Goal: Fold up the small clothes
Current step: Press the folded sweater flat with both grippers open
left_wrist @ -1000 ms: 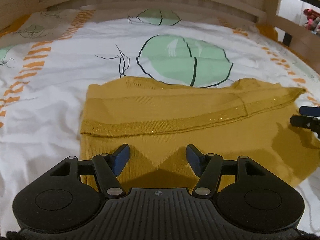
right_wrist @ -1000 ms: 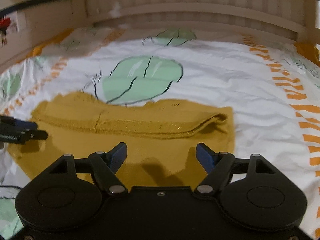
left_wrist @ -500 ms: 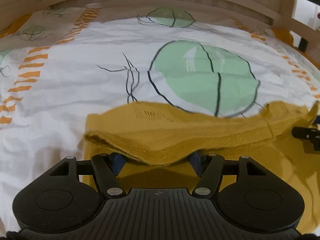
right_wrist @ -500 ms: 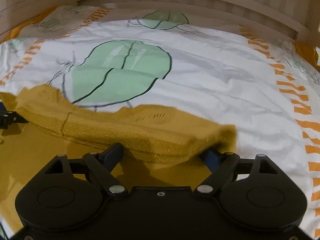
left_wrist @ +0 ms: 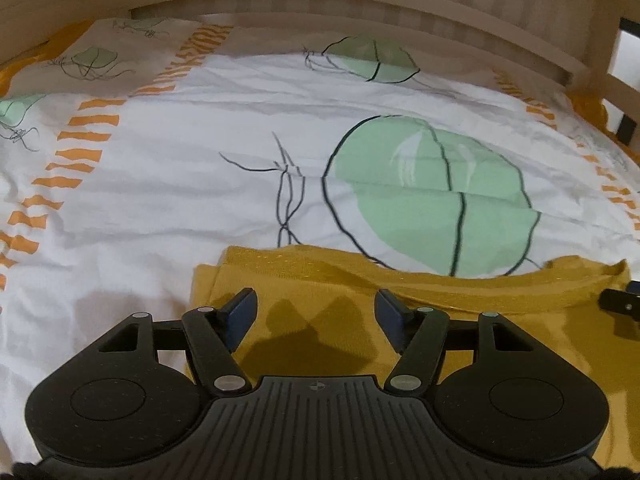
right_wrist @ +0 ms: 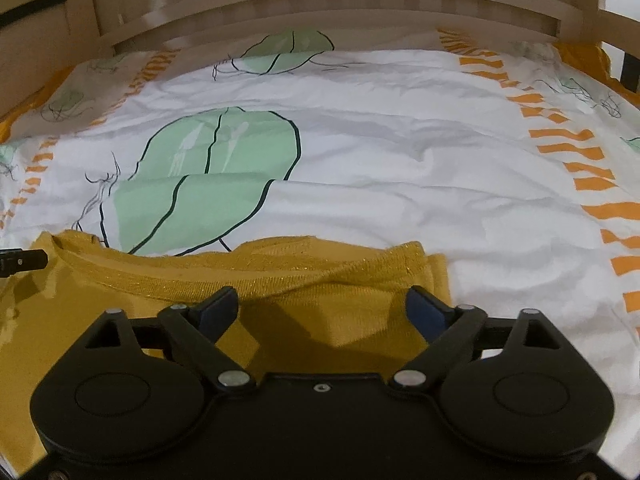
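Observation:
A mustard-yellow knit garment [left_wrist: 320, 296] lies folded on the bed, its glittery hem along the far edge. It also shows in the right wrist view [right_wrist: 328, 304]. My left gripper [left_wrist: 314, 308] is open and empty, low over the garment's left part. My right gripper [right_wrist: 322, 308] is open and empty over the garment's right part. The right gripper's tip [left_wrist: 620, 300] shows at the right edge of the left wrist view, and the left gripper's tip [right_wrist: 22, 260] at the left edge of the right wrist view.
The bed has a white sheet [left_wrist: 180, 200] with green leaf prints [left_wrist: 420, 192] and orange dashes. A wooden slatted headboard [left_wrist: 360, 4] runs across the back, also in the right wrist view [right_wrist: 340, 4]. Wooden rails stand at the sides.
Both grippers carried the garment's near edge forward over the far part, then opened and let it go. The fold now lies flat, and the hem sits at the far edge.

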Demonstrator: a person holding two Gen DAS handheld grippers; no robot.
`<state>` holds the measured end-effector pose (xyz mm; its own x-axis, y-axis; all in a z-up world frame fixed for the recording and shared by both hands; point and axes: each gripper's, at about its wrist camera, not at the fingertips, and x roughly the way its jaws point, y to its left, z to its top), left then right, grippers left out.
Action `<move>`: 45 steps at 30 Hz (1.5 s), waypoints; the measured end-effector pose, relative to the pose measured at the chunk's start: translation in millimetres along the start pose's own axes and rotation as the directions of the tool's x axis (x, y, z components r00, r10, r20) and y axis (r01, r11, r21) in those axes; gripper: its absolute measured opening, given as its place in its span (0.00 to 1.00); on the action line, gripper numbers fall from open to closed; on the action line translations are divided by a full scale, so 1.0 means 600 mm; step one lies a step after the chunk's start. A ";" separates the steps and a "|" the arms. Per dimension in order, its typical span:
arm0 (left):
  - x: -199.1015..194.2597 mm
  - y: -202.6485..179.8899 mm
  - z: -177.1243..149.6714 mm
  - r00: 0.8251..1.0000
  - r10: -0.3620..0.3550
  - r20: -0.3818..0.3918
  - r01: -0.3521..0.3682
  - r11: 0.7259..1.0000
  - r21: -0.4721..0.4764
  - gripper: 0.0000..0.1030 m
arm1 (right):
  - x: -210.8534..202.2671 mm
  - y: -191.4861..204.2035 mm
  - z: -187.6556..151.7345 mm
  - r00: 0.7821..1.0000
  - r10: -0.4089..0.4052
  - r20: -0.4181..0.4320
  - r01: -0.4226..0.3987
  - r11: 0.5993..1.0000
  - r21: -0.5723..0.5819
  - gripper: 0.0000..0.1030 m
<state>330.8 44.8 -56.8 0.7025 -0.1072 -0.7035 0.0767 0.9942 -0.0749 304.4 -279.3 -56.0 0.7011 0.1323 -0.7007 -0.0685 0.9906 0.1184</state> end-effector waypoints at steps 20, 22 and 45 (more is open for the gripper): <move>0.073 -0.063 0.009 0.992 -0.045 -0.118 0.052 0.997 0.053 0.69 | 0.053 0.021 0.021 0.996 -0.049 -0.072 0.044 0.996 -0.074 0.99; 0.081 -0.061 0.015 0.991 -0.043 -0.131 0.049 0.998 0.042 0.71 | 0.058 0.014 0.026 0.996 -0.044 -0.075 0.041 0.998 -0.042 0.99; -0.062 -0.146 -0.148 0.982 -0.055 -0.180 0.085 0.983 0.161 0.82 | -0.119 -0.078 -0.120 0.990 0.082 -0.115 -0.058 0.980 0.192 0.99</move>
<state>235.4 -38.1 -87.0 0.5586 -0.1602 -0.8139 0.2493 0.9682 -0.0194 206.8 -332.8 -62.2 0.6066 0.2158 -0.7651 0.0285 0.9559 0.2922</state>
